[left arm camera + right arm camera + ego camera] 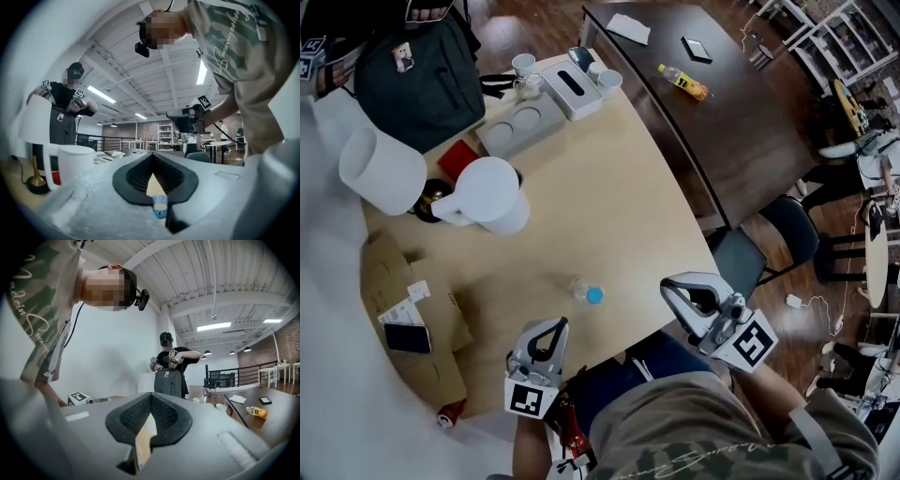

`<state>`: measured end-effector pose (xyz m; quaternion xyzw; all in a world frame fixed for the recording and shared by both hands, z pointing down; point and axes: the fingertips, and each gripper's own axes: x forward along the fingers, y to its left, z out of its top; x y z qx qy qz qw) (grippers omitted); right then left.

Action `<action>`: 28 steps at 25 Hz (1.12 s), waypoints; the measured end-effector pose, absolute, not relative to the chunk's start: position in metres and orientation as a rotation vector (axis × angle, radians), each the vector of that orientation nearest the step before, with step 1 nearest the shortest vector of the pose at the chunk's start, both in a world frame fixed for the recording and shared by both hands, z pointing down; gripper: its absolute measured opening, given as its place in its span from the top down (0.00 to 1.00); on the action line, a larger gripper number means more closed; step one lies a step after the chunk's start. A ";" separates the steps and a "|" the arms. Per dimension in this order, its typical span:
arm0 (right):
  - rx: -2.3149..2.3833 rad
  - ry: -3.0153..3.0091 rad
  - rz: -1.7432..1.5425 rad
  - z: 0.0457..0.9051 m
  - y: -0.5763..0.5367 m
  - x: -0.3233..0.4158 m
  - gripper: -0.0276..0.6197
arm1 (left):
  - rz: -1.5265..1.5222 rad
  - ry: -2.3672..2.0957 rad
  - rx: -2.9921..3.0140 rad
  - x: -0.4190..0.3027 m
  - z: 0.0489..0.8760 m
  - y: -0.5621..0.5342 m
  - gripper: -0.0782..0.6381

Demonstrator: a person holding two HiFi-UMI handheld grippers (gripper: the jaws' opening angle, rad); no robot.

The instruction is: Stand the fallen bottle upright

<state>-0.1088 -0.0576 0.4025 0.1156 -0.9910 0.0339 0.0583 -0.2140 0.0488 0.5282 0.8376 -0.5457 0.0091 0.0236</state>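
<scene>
Bottle (588, 293) stood upright near the worktop's (609, 187) front edge, touched by neither gripper. Left gripper (559, 324) and right gripper (668, 285) flanked it, jaws together and empty. A stray brush from either would likely topple it again.

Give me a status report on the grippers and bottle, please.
Left gripper shut, empty. Right gripper shut, empty. Water bottle upright on table, touching neither. White pitcher well behind, no obstruction.
</scene>
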 end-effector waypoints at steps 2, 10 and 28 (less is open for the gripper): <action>0.344 -3.031 0.092 0.392 -0.056 -0.107 0.95 | -0.002 -1.755 2.550 -0.214 0.499 0.054 0.88; 0.211 -3.177 0.120 0.378 -0.013 -0.060 0.95 | -0.035 -2.034 2.182 -0.191 0.437 0.096 0.88; 0.095 -3.258 0.162 0.330 0.087 0.109 0.95 | 0.130 -2.147 2.076 -0.022 0.334 0.195 0.88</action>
